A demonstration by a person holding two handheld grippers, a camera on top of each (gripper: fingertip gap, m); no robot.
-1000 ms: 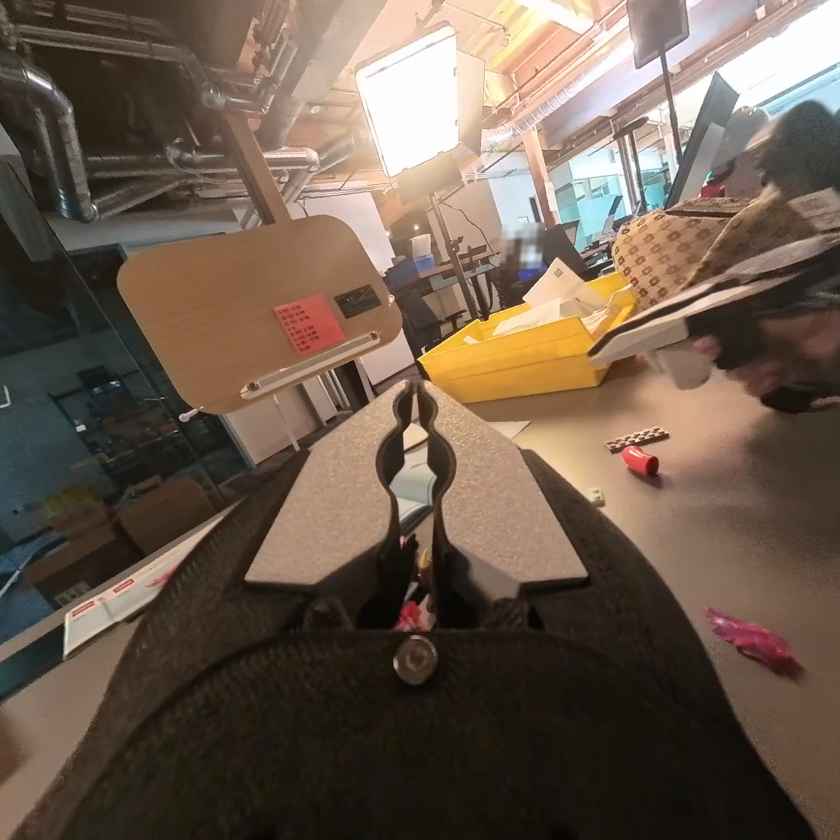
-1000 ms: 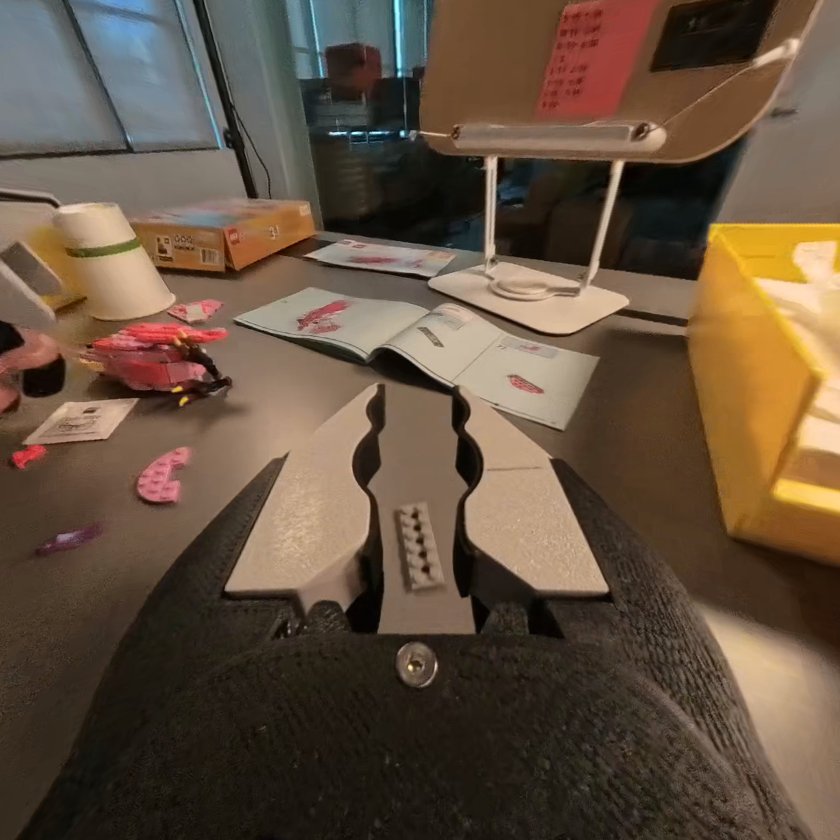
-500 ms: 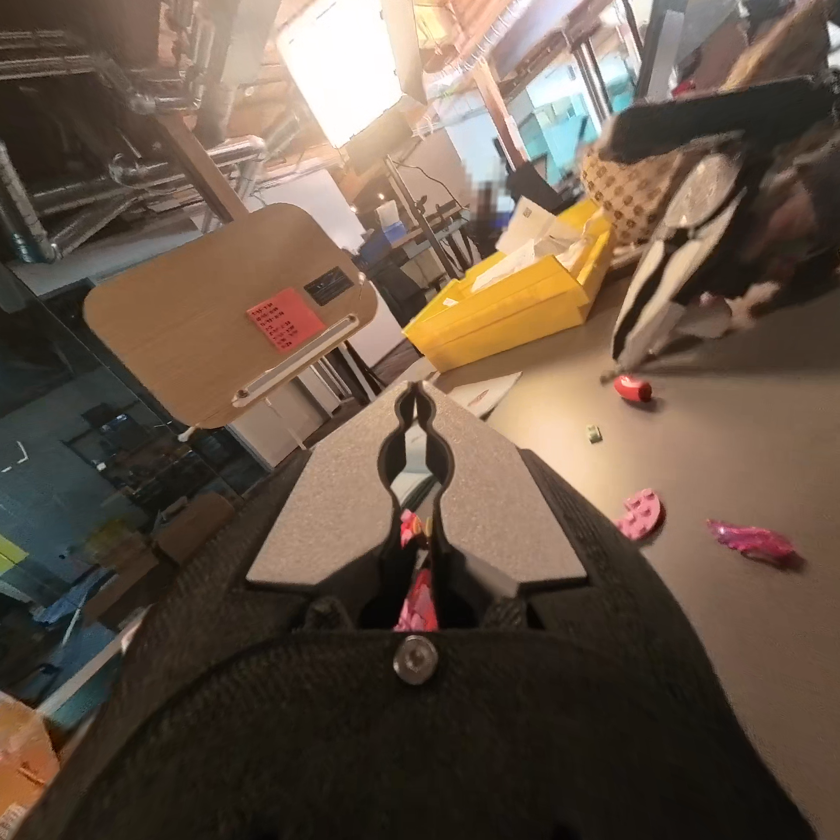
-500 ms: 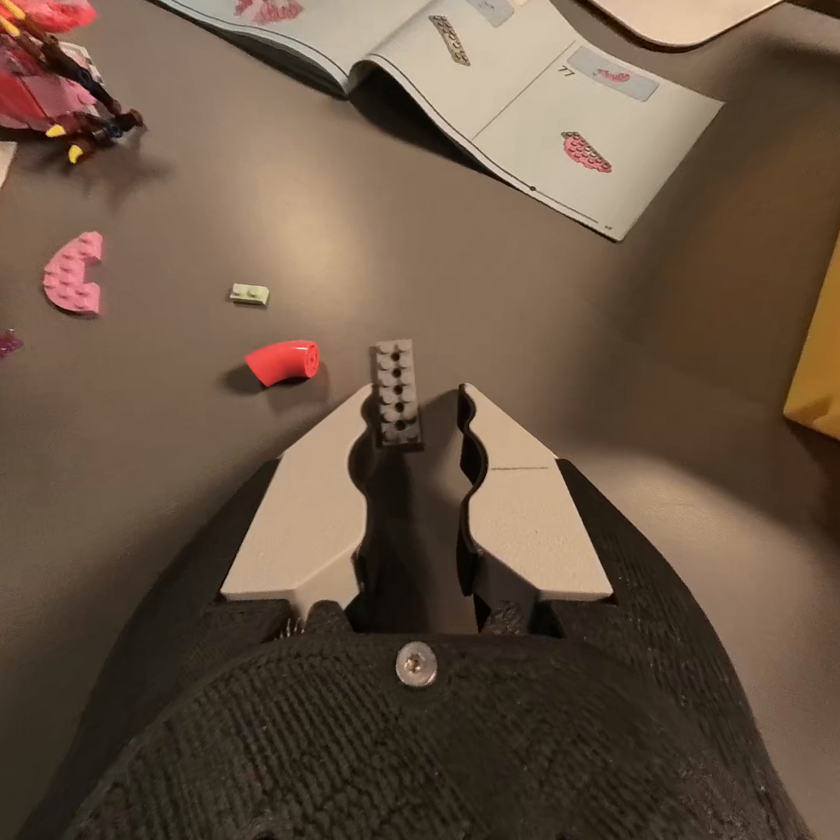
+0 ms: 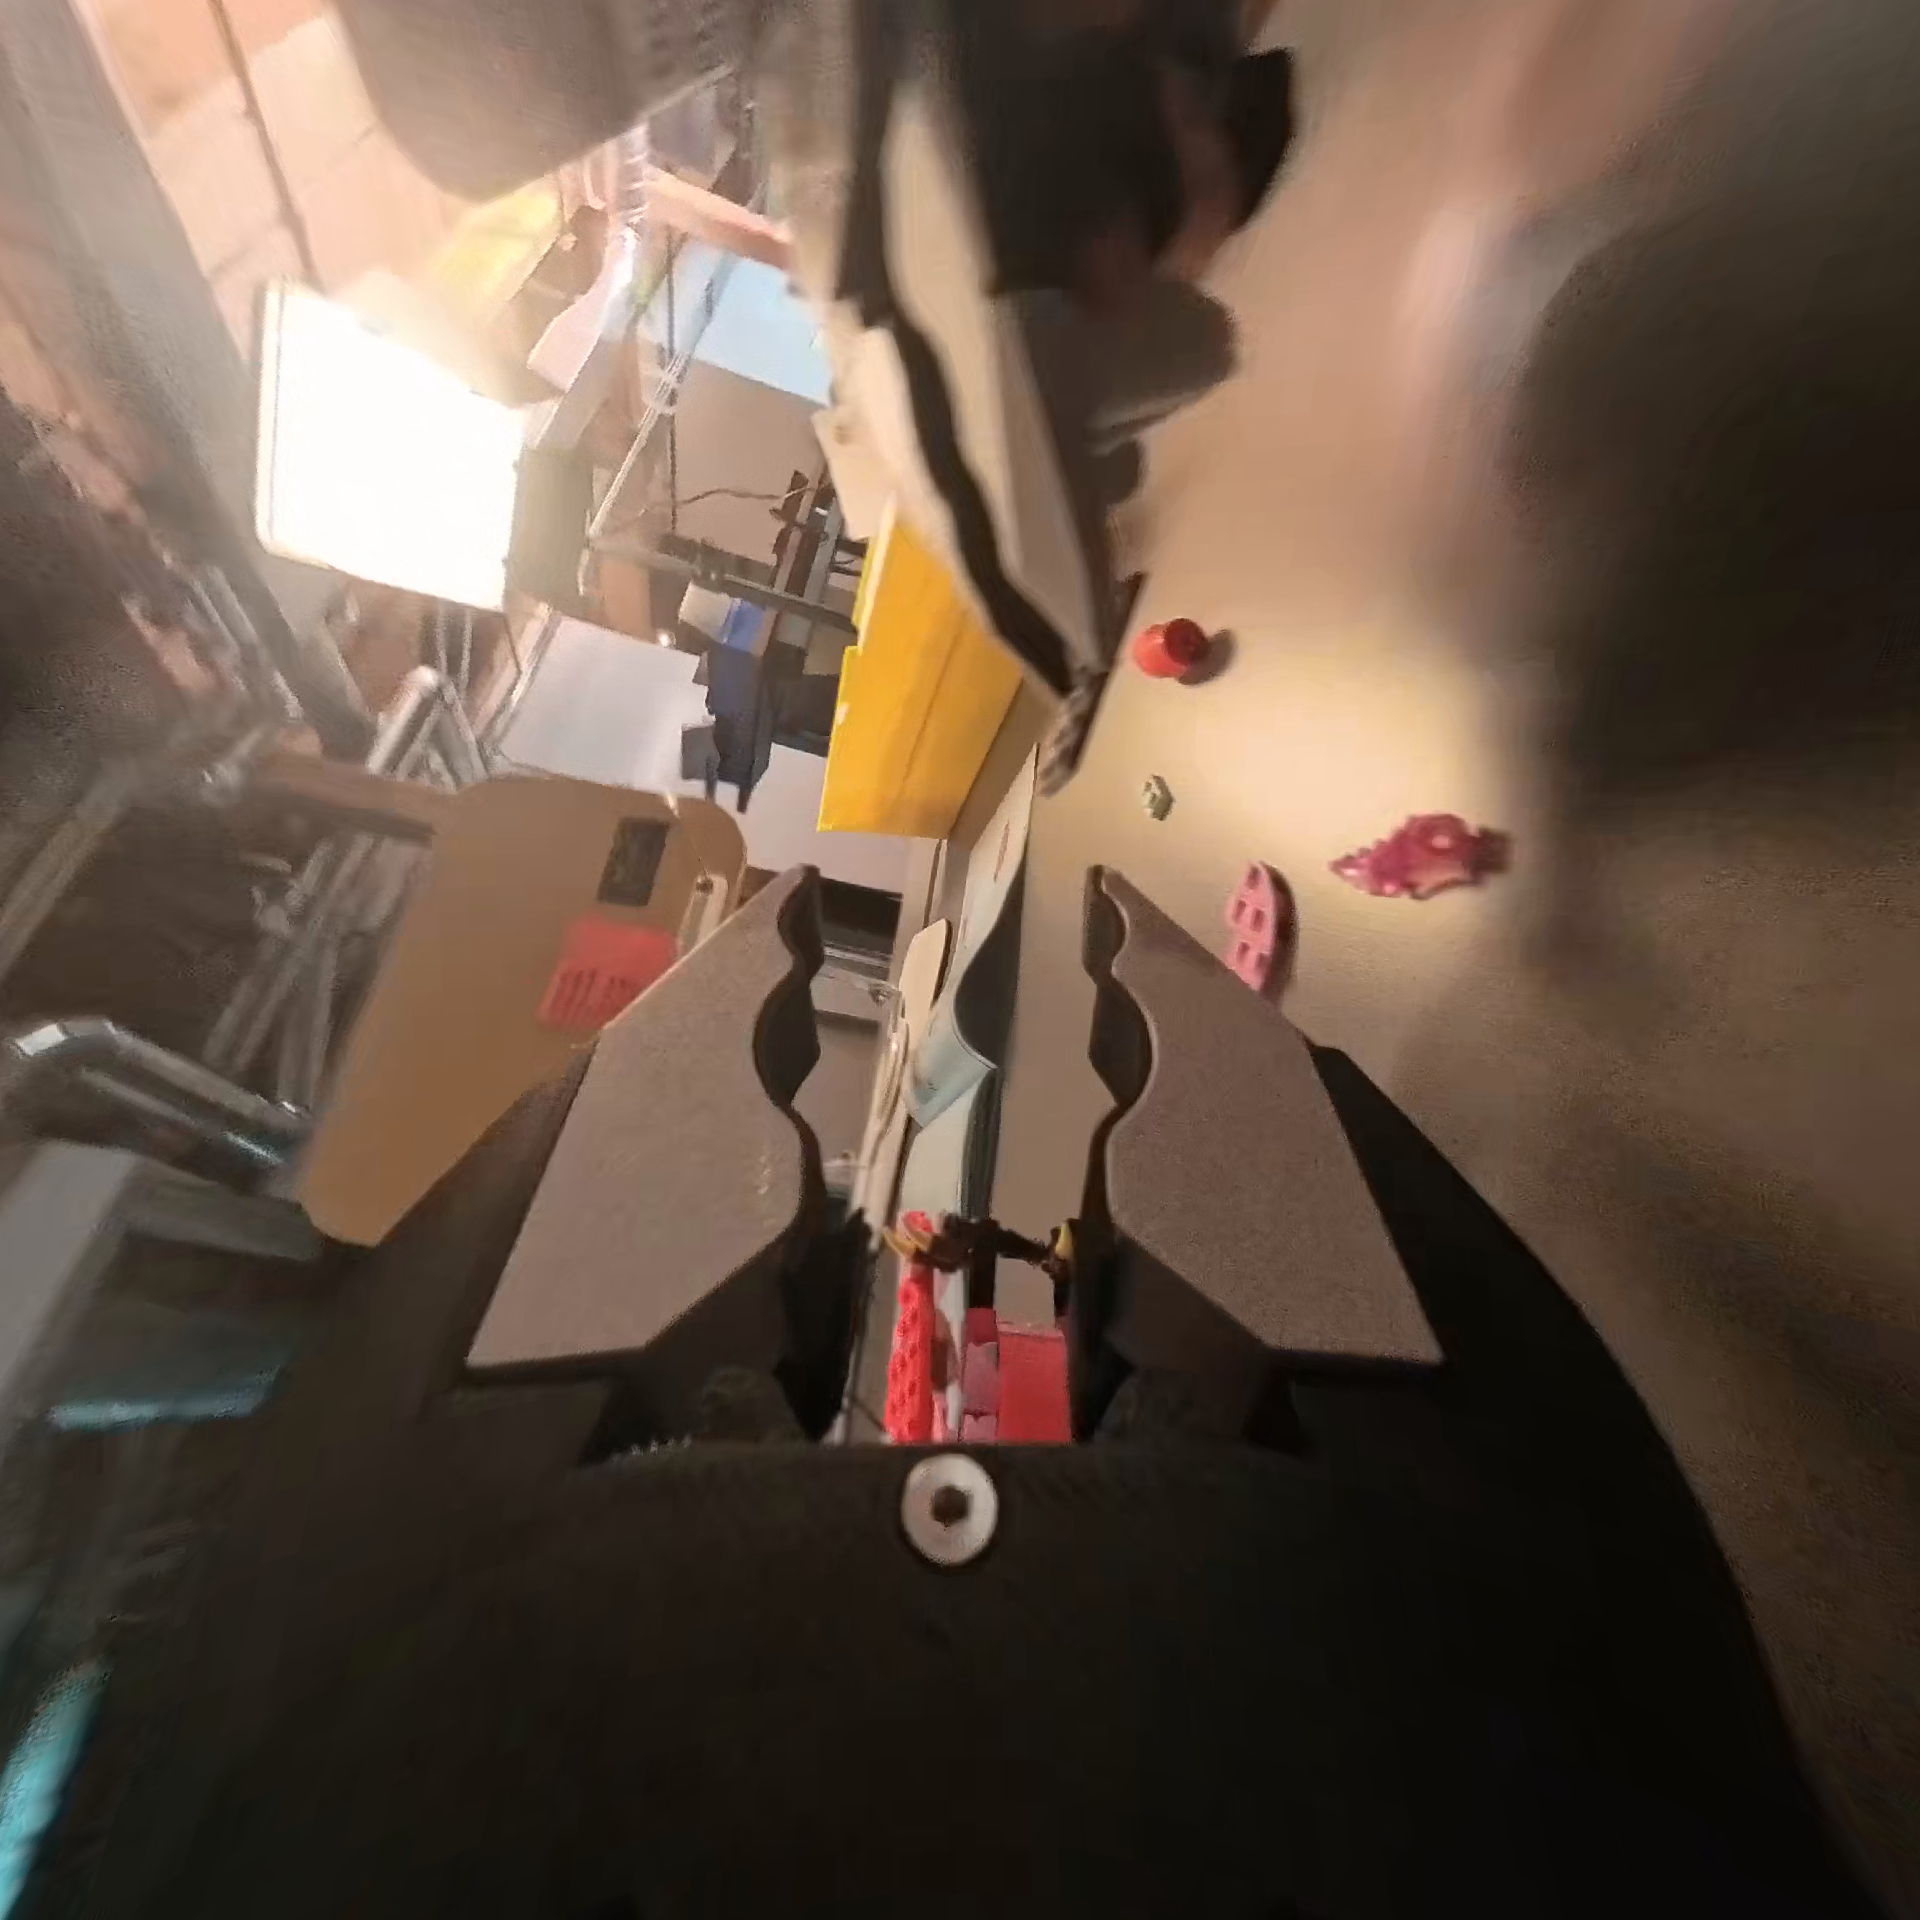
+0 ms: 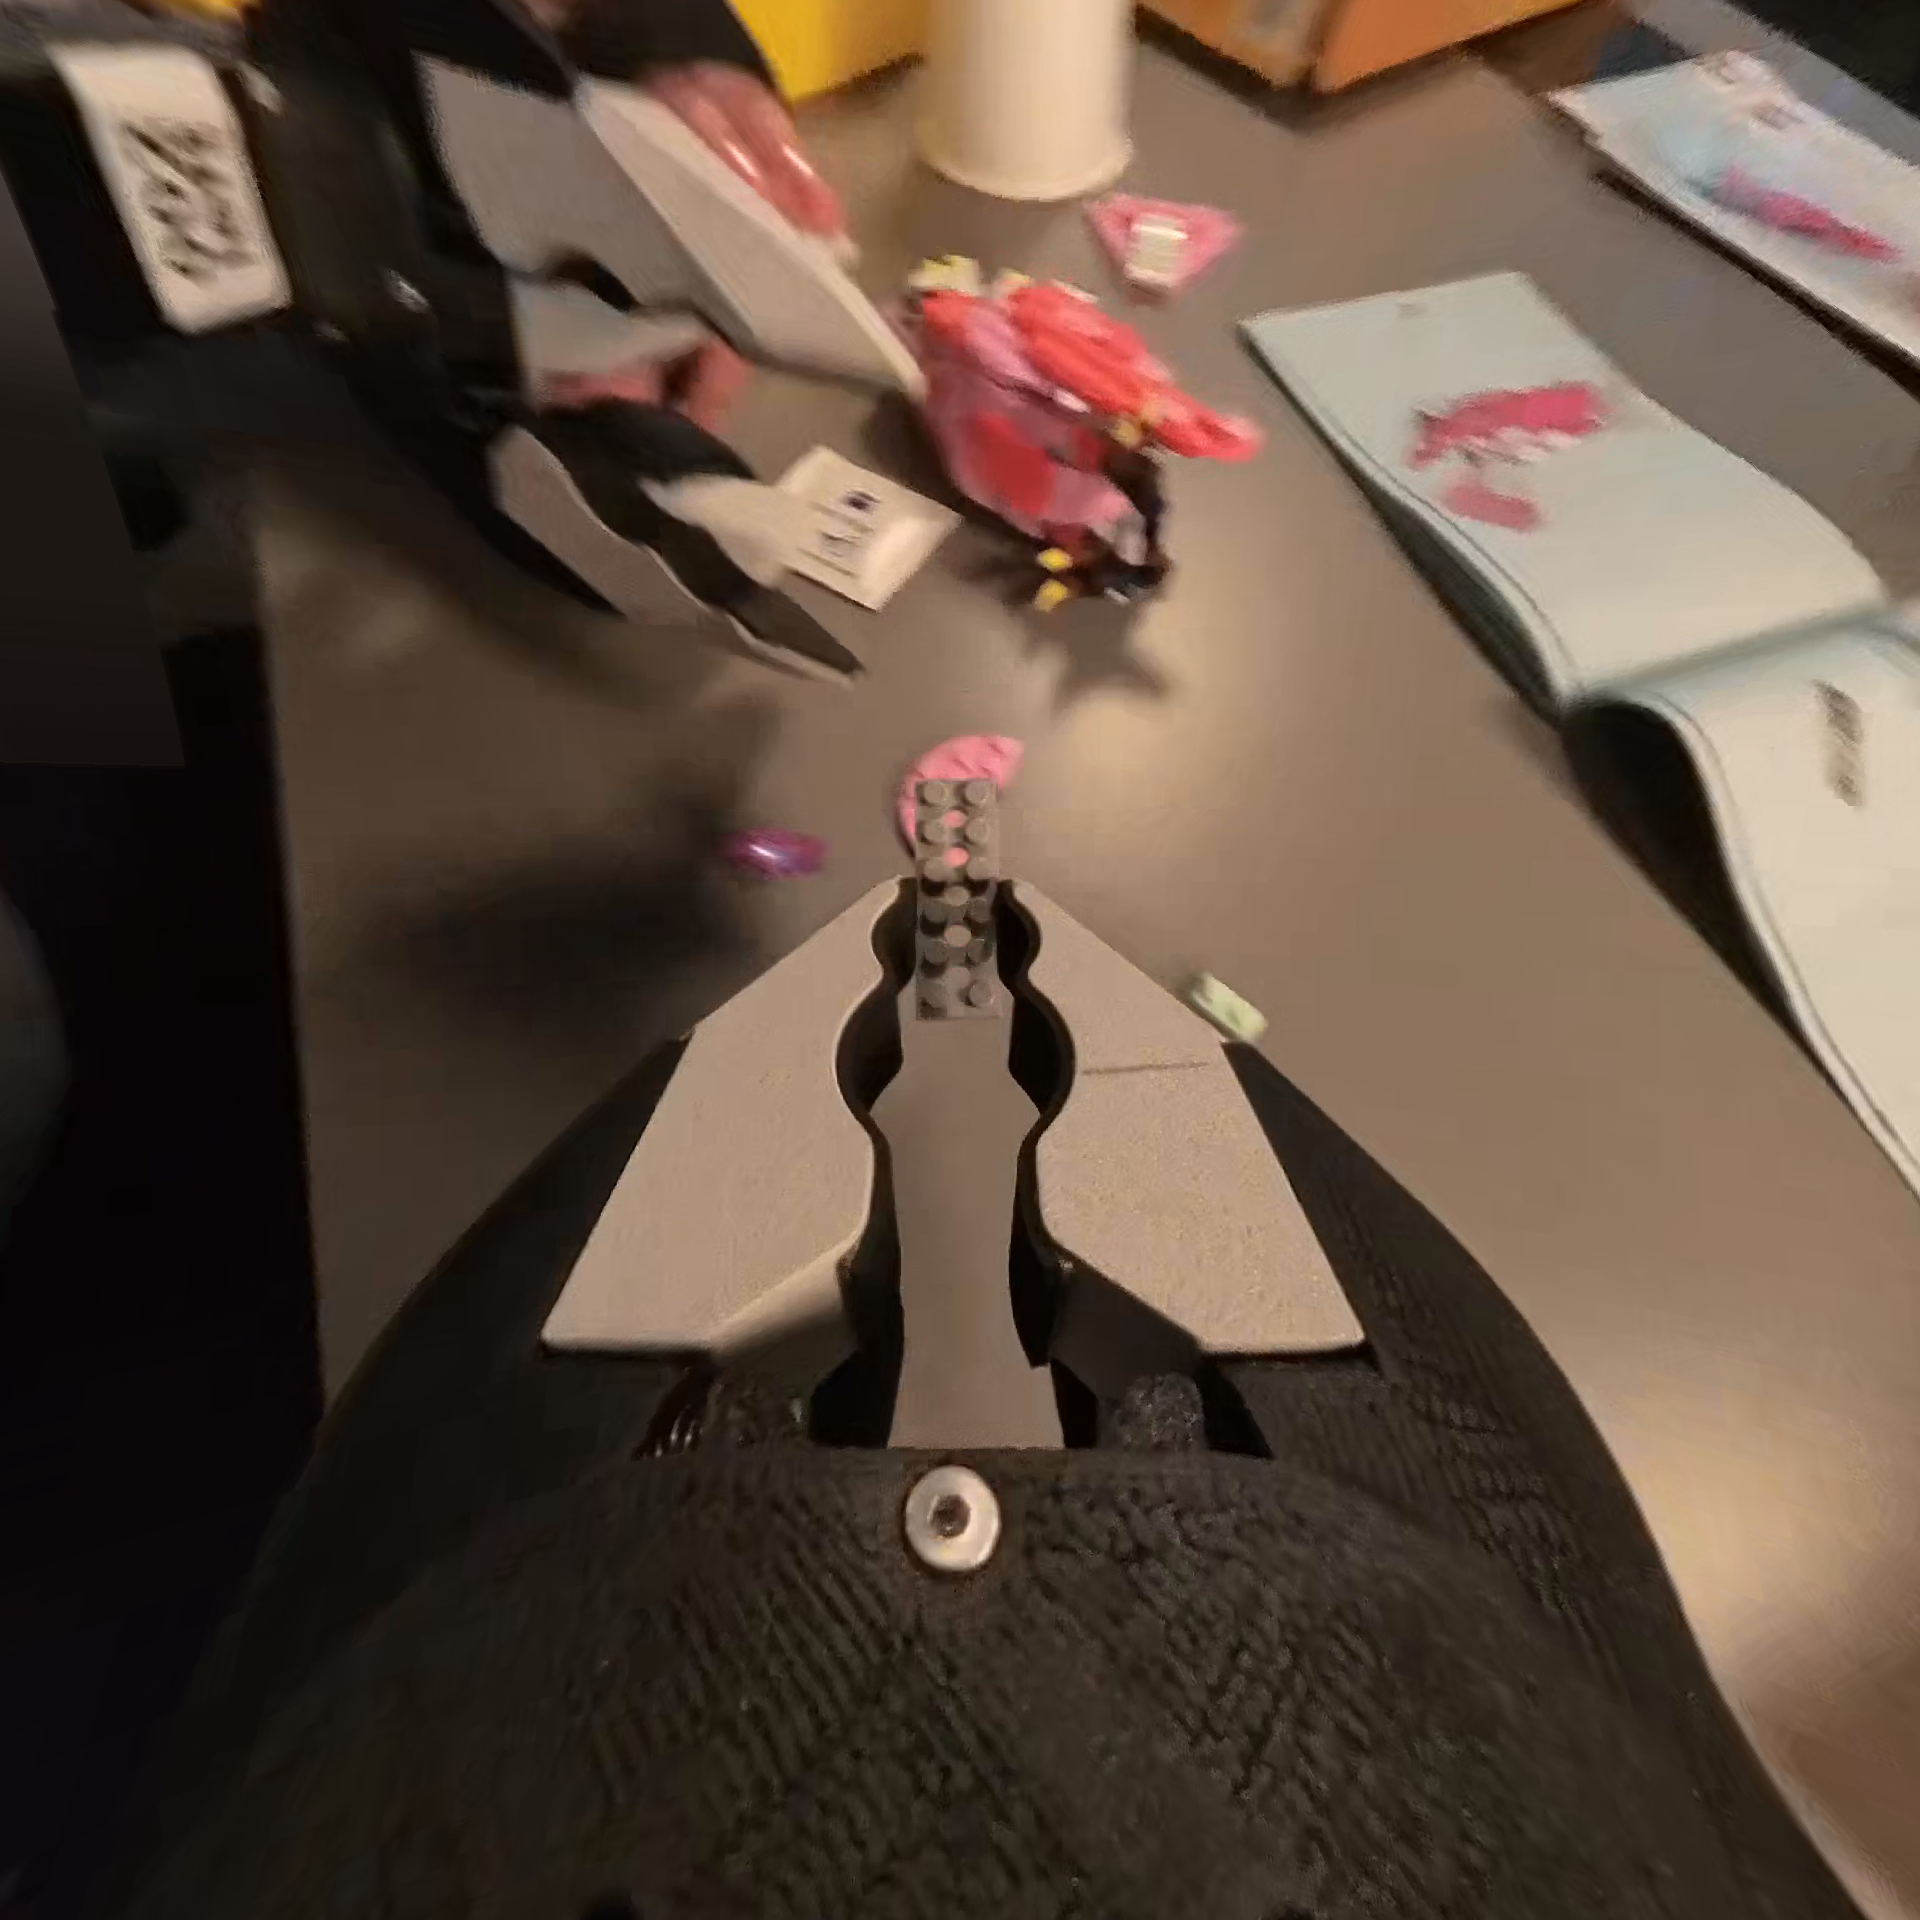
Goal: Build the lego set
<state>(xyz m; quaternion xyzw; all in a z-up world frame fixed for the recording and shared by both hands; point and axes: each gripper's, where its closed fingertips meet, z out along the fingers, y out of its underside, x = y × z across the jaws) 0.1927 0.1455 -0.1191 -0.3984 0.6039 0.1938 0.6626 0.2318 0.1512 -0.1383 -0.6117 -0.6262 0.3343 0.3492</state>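
1. Left gripper [image 5: 945, 904], left wrist view: its two grey, wavy-edged fingers [image 5: 665, 1122] stand wide apart with nothing pressed between them. Low in the gap, close to the black textured body, sits a red and pink brick model [image 5: 977, 1361] with dark, yellow-tipped claws. The frame is rolled sideways, so the grey-brown table [image 5: 1558, 1143] runs up the right half. On it lie a pink rounded plate [image 5: 1259, 925], a translucent magenta piece [image 5: 1423, 854], a small pale green piece [image 5: 1156, 798] and a red curved piece [image 5: 1169, 649]. A yellow bin [image 5: 914, 686] stands at centre; its contents cannot be seen here. At upper centre the other gripper, blurred, points down at the table with a dark studded piece at its tips. A tan wooden stand [image 5: 499, 997] bearing a red note fills centre left.

2. Right gripper [image 6: 958, 894], right wrist view: clenched on a grey studded plate [image 6: 956, 904], whose far half sticks out past the fingertips over the pink rounded plate. At upper left the left gripper hangs spread above the table, beside the brick model. A white paper cup [image 6: 1023, 94] stands at top centre, and an open instruction booklet [image 6: 1621, 540] lies at right.
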